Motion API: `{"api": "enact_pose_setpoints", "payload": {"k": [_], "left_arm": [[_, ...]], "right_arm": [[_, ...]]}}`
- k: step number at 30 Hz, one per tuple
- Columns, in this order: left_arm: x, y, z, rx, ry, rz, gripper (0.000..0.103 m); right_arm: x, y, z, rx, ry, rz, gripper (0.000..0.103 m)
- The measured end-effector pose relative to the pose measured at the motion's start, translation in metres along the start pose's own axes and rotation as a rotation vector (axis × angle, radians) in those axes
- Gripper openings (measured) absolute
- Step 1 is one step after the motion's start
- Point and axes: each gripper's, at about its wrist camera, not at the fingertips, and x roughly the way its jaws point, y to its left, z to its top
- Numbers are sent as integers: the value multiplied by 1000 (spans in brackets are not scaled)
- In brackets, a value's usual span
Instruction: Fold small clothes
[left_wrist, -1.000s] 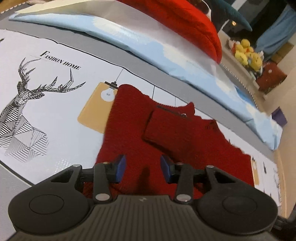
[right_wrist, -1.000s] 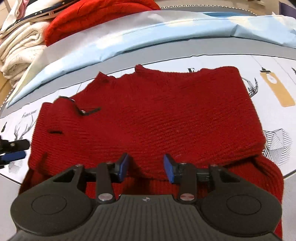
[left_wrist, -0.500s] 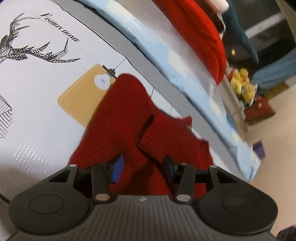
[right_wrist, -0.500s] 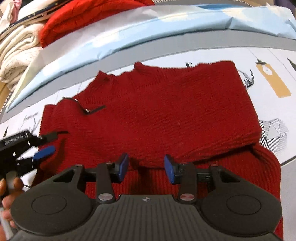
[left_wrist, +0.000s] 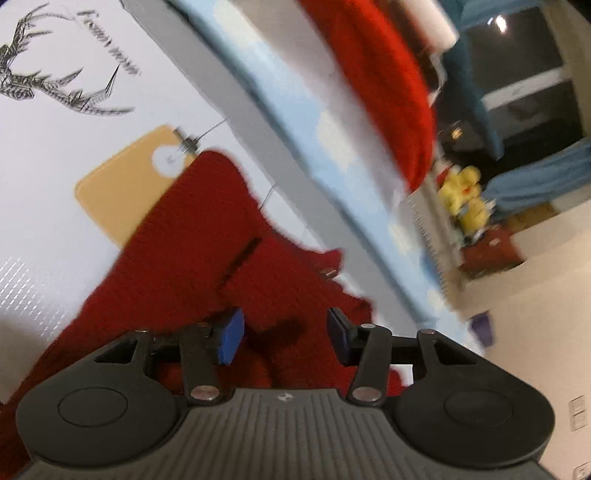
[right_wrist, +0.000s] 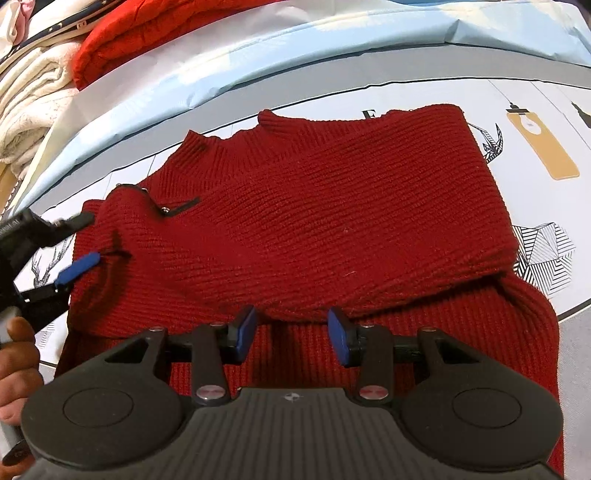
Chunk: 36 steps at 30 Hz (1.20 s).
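A dark red knit sweater (right_wrist: 332, 221) lies partly folded on a printed table cover (right_wrist: 535, 110), its upper half laid over the lower. My right gripper (right_wrist: 291, 330) is open just above the near folded edge, holding nothing. My left gripper (left_wrist: 282, 338) is open over the sweater's left end (left_wrist: 192, 236); it also shows in the right wrist view (right_wrist: 83, 243) at the sweater's left edge, one blue pad touching the knit. The left wrist view is blurred and tilted.
A light blue sheet (right_wrist: 258, 48) runs along the back of the table. A bright red folded garment (right_wrist: 147, 29) and cream blankets (right_wrist: 33, 103) are stacked behind it. Yellow plush toys (left_wrist: 465, 199) sit on the floor far off.
My left gripper has moved in to the sweater's left edge and tilted, now showing in the right view. The right gripper has edged slightly forward. Both stay open.
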Motion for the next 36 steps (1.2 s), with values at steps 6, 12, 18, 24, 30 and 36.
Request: {"api": "enact_pose_setpoints", "payload": {"k": [6, 12, 18, 24, 30, 36], "left_arm": [[9, 13, 1, -73, -40, -6, 49], [4, -5, -6, 62, -86, 60, 8], [-69, -62, -24, 275, -265, 407, 9], [-68, -62, -42, 378, -227, 458, 16], [-21, -36, -38, 378, 61, 423, 20], [-38, -52, -58, 576, -91, 434, 36]], "right_arm": [[0, 0, 0, -3, 2, 0, 45], [-4, -2, 3, 12, -16, 7, 44], [-22, -15, 14, 98, -143, -16, 45], [-12, -51, 15, 242, -120, -172, 45], [-13, -62, 12, 277, -119, -172, 33], [-22, -66, 11, 280, -125, -204, 16]]}}
